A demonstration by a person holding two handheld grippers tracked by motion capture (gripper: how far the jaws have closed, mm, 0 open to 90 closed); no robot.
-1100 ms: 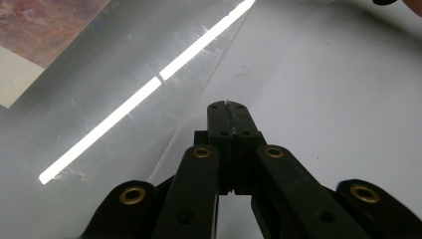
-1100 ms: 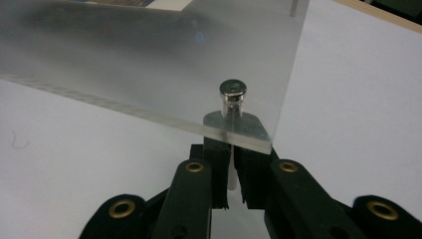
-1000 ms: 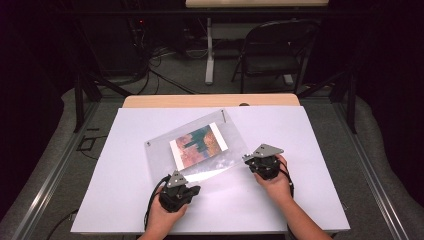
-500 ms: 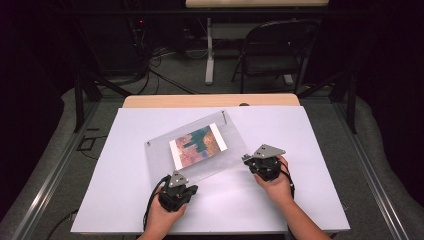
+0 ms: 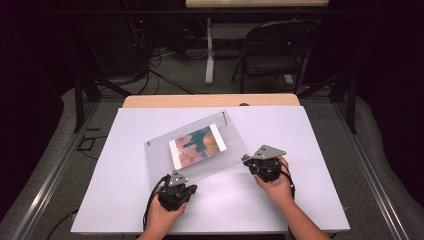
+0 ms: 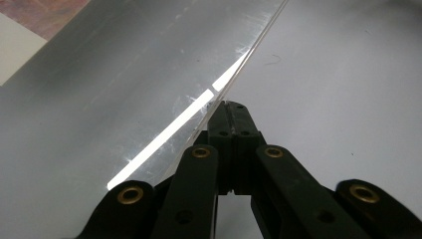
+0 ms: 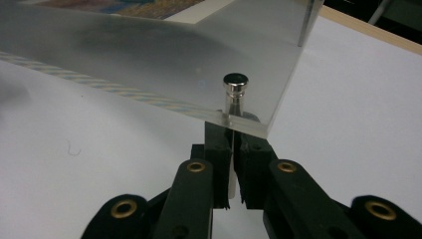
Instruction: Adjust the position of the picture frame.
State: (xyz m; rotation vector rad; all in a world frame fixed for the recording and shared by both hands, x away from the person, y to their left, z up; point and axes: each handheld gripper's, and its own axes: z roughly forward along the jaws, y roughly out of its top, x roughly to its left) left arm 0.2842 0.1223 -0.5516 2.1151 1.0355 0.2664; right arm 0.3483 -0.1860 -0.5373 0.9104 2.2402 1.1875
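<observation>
Clear acrylic frame point(image 5: 197, 147), flat and rectangular, turned askew near the middle of the white tabletop point(image 5: 310, 135). Colourful print point(image 5: 196, 145) sandwiched at its centre. Small metal stud point(image 7: 235, 87) standing upright at one near corner. Edges scuffed, catching light.

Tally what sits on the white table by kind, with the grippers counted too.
Clear acrylic frame: 1
Picture inside it: 1
Metal corner pins seen: 3 (one at)
Grippers: 2, left gripper and right gripper, both shut
Total: 7
</observation>
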